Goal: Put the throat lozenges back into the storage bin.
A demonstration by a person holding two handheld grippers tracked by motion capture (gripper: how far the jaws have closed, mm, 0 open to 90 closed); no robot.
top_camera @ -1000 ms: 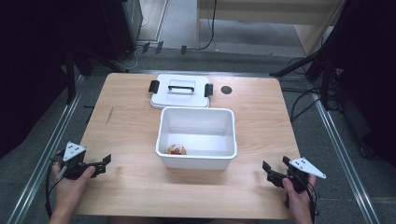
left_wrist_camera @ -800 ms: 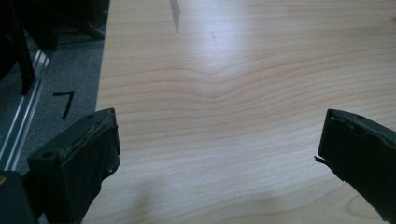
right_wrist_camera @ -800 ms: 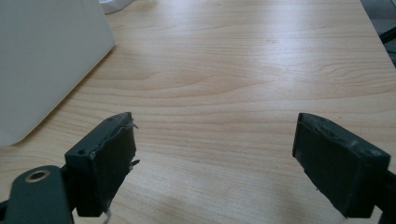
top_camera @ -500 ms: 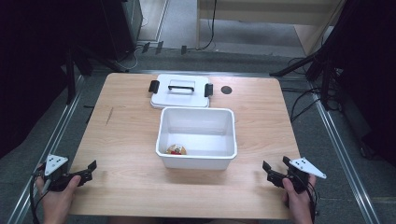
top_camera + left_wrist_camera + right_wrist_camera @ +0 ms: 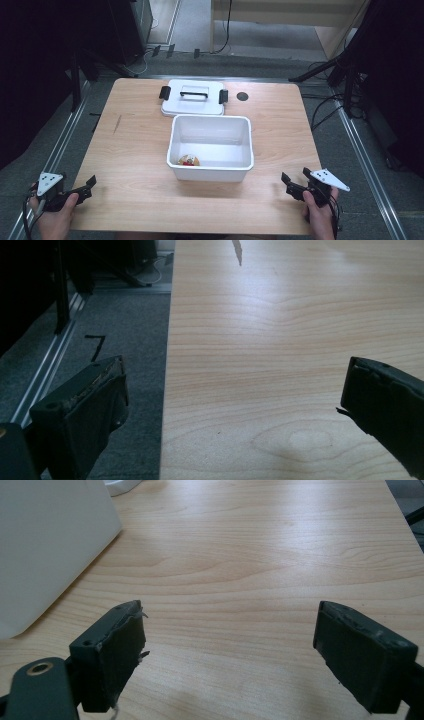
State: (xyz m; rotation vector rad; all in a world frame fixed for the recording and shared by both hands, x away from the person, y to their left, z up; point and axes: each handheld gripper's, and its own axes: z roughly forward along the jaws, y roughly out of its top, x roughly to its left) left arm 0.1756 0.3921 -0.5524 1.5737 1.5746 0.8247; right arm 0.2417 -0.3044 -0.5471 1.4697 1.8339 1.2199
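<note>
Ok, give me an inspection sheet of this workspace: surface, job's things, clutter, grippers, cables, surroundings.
Surface: wooden table, with a short dark mark at far left and a dark round hole near the far edge.
Job's things: open white bin at centre, a small reddish item inside; white lid flat behind it, black handle and clips.
Clutter: nothing seen.
Grippers: left gripper open at the table's near left edge; right gripper open, near right, holding nothing.
Cables: cords on the floor right of the table.
Surroundings: grey floor, metal rails alongside, dark stands.
</note>
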